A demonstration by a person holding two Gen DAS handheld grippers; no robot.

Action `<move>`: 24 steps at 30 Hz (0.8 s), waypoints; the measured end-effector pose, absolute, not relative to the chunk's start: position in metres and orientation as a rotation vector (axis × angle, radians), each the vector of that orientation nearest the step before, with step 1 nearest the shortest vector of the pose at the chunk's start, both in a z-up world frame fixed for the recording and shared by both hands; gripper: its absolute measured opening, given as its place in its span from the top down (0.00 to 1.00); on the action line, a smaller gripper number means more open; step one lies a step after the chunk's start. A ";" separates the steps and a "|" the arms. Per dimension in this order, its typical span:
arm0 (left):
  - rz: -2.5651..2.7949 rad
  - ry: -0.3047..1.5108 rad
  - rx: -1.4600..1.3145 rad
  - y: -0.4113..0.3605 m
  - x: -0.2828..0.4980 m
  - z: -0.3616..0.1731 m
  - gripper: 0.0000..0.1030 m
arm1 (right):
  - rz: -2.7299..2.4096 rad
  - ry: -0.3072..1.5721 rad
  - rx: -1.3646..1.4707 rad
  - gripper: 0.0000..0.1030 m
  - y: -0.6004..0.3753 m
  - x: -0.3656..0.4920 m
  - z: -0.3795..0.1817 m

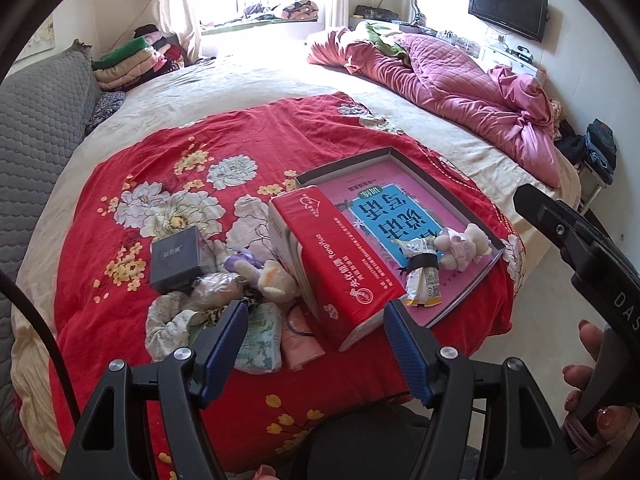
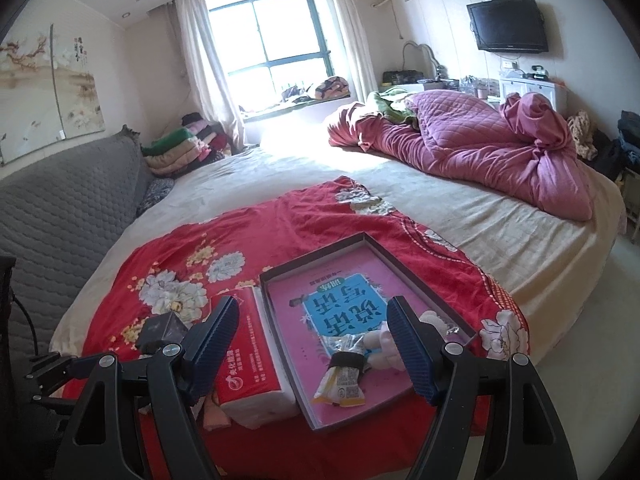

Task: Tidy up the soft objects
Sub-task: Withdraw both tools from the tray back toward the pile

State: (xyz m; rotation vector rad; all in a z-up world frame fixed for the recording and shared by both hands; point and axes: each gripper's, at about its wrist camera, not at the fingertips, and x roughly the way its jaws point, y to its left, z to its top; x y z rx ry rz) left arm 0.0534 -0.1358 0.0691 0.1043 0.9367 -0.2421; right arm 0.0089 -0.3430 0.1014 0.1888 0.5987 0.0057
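Observation:
A shallow pink-lined box tray (image 1: 468, 292) (image 2: 276, 280) lies on the red floral cloth (image 1: 120, 184). In it are a small white plush (image 1: 464, 246) (image 2: 380, 340) and banded snack packets (image 1: 422, 280) (image 2: 340, 380). A red tissue pack (image 1: 332, 256) (image 2: 248, 376) leans against the tray's left rim. Left of it lie a plush bunny (image 1: 274, 278), a floral tissue packet (image 1: 260, 340), a pink pouch (image 1: 298, 340) and scrunchies (image 1: 168, 324). My left gripper (image 1: 312, 324) is open above the tissue pack's near end. My right gripper (image 2: 310, 332) is open above the tray.
A dark square box (image 1: 180, 258) sits by the pile. A rumpled pink quilt (image 1: 460, 80) lies at the bed's far right. Folded blankets (image 1: 132, 60) are stacked by the window. A grey padded headboard (image 1: 36, 128) runs along the left.

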 end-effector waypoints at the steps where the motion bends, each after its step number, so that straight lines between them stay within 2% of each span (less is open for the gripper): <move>1: -0.240 0.936 0.103 -0.134 0.053 0.070 0.32 | 0.014 0.602 0.179 0.25 -0.339 0.009 0.103; 24: -0.115 0.914 -0.007 -0.035 0.043 0.091 0.32 | 0.123 0.613 0.027 0.25 -0.273 0.004 0.128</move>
